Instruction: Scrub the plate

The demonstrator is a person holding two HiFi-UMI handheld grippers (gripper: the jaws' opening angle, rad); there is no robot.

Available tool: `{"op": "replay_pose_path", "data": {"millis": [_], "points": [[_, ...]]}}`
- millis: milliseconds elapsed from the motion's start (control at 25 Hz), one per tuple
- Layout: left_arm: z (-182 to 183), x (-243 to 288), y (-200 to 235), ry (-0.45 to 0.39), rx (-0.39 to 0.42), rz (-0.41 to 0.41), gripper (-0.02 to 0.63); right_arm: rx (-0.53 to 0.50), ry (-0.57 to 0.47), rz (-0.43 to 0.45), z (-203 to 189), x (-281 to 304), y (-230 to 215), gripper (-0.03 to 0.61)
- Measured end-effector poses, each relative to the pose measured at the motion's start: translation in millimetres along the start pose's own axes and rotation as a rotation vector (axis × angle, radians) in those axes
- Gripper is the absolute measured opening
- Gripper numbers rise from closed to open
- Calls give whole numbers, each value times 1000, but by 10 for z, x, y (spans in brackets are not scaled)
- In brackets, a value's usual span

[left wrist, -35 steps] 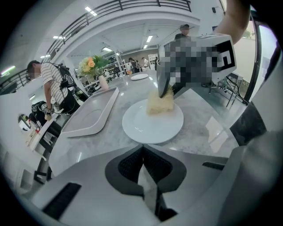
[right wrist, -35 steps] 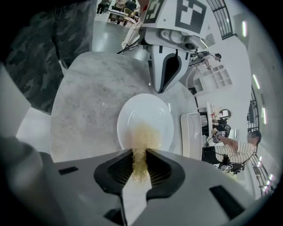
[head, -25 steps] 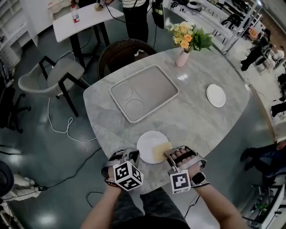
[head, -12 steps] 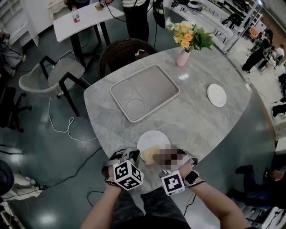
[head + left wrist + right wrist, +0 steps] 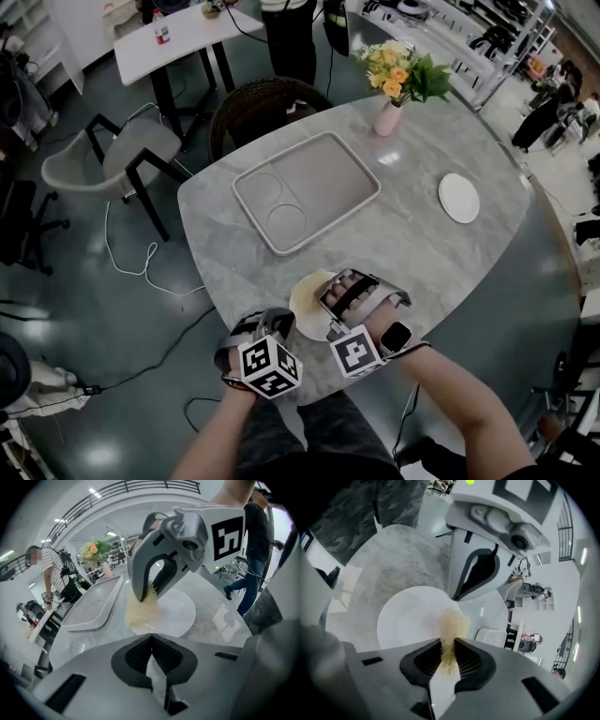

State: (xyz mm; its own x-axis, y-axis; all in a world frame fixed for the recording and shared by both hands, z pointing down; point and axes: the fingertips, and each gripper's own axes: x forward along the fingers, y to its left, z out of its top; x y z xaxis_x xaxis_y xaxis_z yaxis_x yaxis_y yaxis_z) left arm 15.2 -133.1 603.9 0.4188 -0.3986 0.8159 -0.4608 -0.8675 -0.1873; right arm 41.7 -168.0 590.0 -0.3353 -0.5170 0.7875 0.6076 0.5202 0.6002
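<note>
While the round white plate (image 5: 301, 310) lies flat at the near edge of the grey marble table (image 5: 422, 253), right in front of the person, the right gripper (image 5: 447, 645) has its jaws pinched on a pale yellow scrub pad (image 5: 452, 624) that presses on the plate's glossy face. The left gripper (image 5: 151, 640), jaws together on nothing, sits just beside the rim.

Your head camera looks steeply down on the whole worktop (image 5: 422, 253) from above you. Both gripper views sit low and close, facing each other across the plate (image 5: 180, 613), which all three views share.
</note>
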Motion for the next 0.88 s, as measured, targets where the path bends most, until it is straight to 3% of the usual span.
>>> {"op": "replay_pose_path", "data": {"millis": [120,200,360,480,880], "points": [[-5,-1,-3,1,-3,0,11,172,1,0,-89,61,-27,75],[-10,-4,-4,0,-5,1,11,225,40,21,-181,53,39,75],[-21,-14,-5,2,-7,2,11,211,147,88,-369,-48,304,75],[-15,-25,-5,3,-5,1,11,333,146,111,-371,-157,448,75],[-38,-6,2,6,-5,2,11,362,133,155,-116,-291,650,75]]}}
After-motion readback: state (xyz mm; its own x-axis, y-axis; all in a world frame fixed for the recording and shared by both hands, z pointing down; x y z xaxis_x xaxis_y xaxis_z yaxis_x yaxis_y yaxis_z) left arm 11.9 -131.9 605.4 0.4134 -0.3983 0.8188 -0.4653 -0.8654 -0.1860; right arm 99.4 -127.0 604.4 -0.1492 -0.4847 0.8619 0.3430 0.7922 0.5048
